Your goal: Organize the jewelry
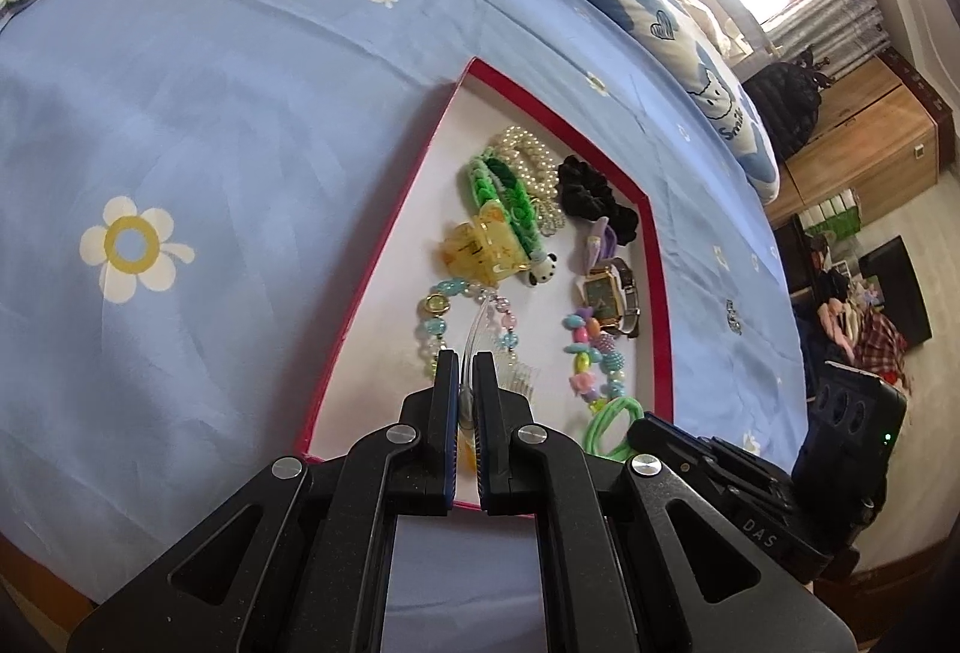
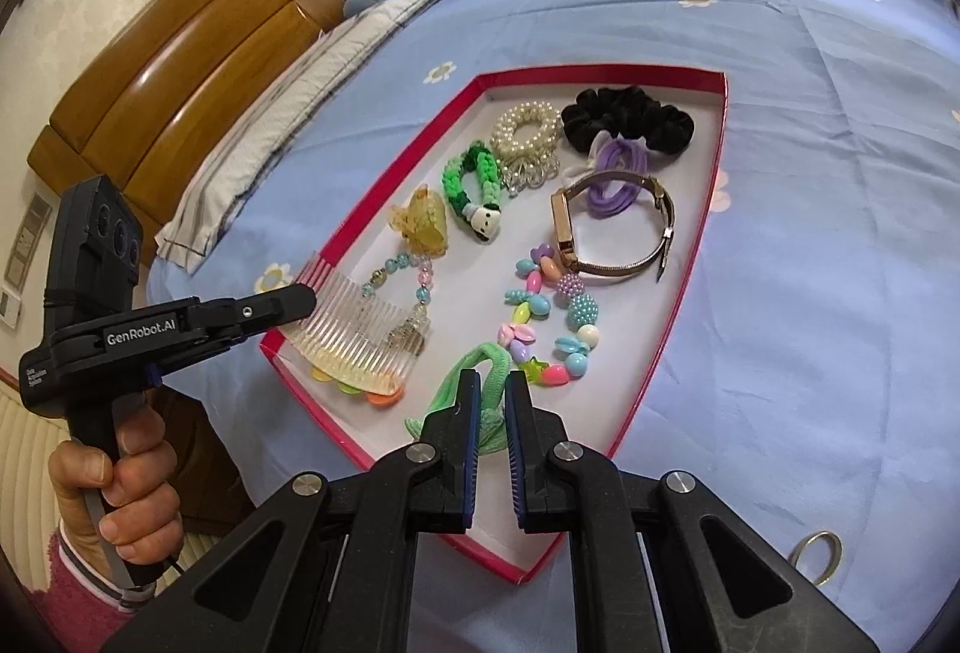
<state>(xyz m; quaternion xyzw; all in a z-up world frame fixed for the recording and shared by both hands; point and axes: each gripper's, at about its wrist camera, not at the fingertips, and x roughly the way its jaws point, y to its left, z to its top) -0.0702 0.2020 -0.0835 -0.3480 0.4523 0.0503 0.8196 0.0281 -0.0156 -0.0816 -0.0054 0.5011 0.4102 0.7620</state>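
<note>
A: Jaws of the left gripper (image 1: pixel 462 371) pinched tight on the clear plastic toothed hair comb (image 2: pixel 354 329); jaws of the right gripper (image 2: pixel 492 395) nearly closed on the pale green elastic hair tie (image 2: pixel 474 371).

B: Both loads over the red-rimmed white tray (image 2: pixel 714 173) on the blue flowered bedsheet (image 1: pixel 210 113)?

A: Yes. In the right wrist view, comb hangs lower left of frame, above the tray's near corner, teeth over the pastel bead bracelet (image 2: pixel 390 281). Tie sits low centre, between the right fingertips.

B: Advice, as judgement: lower the comb onto bare white floor, clear of the beads, before releasing. Same for the tie; avoid the multicoloured chunky bead bracelet (image 2: pixel 540 317).
</note>
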